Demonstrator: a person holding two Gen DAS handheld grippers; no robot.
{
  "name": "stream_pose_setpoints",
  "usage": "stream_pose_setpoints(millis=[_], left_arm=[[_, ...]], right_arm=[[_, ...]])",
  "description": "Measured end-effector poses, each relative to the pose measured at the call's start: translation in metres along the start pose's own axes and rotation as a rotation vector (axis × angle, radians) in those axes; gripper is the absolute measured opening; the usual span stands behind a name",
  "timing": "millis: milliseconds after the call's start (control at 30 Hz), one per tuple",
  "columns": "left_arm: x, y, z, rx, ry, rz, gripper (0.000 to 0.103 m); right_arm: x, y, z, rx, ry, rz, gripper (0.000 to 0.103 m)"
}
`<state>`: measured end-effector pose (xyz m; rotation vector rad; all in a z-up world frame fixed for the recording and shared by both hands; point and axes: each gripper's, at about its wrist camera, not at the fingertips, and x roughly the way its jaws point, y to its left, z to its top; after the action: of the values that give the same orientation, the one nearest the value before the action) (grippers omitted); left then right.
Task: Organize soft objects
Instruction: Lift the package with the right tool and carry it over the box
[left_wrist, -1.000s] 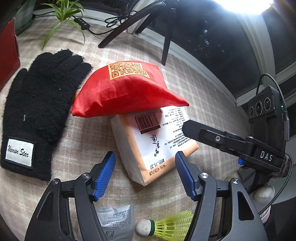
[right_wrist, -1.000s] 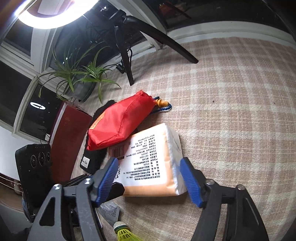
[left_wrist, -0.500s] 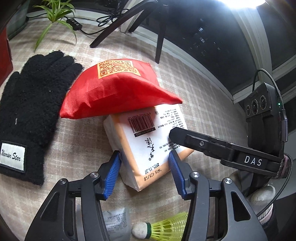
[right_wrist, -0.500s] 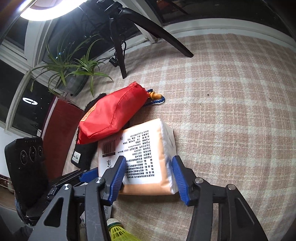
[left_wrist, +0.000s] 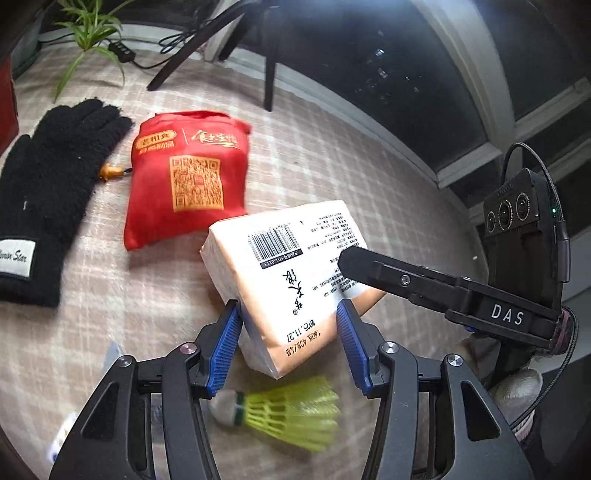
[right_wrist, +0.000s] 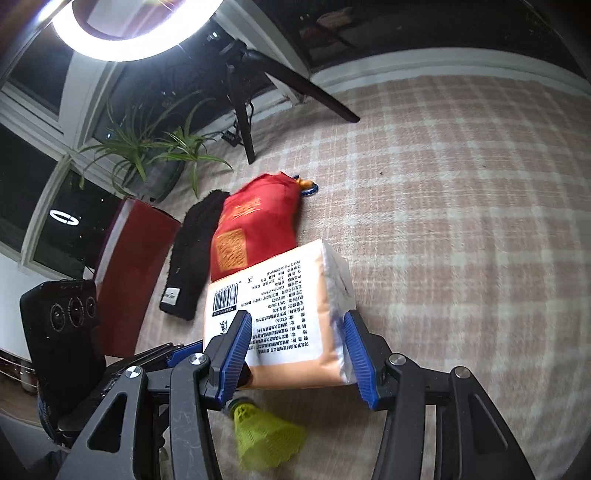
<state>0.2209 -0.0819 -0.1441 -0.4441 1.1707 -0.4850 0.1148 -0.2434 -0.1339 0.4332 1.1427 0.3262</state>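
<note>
Both tools (left_wrist: 288, 341) (right_wrist: 297, 350): black frames, silver screws, ribbed blue pads; one marked, seemingly, "DAS".

The tissue pack (left_wrist: 295, 273) sits between the pads of the left gripper (left_wrist: 286, 345) and also of the right gripper (right_wrist: 297, 349), raised above the cloth (right_wrist: 461, 221). Below its near end the shuttlecock (left_wrist: 284, 410) lies on the cloth. In the left view, the bag (left_wrist: 186, 188) lies far-left of the pack, and the glove (left_wrist: 48, 199) lies just left of the bag, with the plant (left_wrist: 92, 29) far behind them.
</note>
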Motion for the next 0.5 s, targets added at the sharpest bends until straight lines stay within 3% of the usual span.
stream_pose_setpoints(millis=[200, 500], left_arm=[[-0.018, -0.015, -0.008, 0.026, -0.031, -0.012, 0.050], [-0.077, -0.014, -0.018, 0.056, -0.134, 0.001, 0.050]], right_arm=[[-0.027, 0.018, -0.013, -0.021, -0.049, -0.005, 0.048], [-0.046, 0.067, -0.020, -0.083, -0.099, 0.018, 0.048]])
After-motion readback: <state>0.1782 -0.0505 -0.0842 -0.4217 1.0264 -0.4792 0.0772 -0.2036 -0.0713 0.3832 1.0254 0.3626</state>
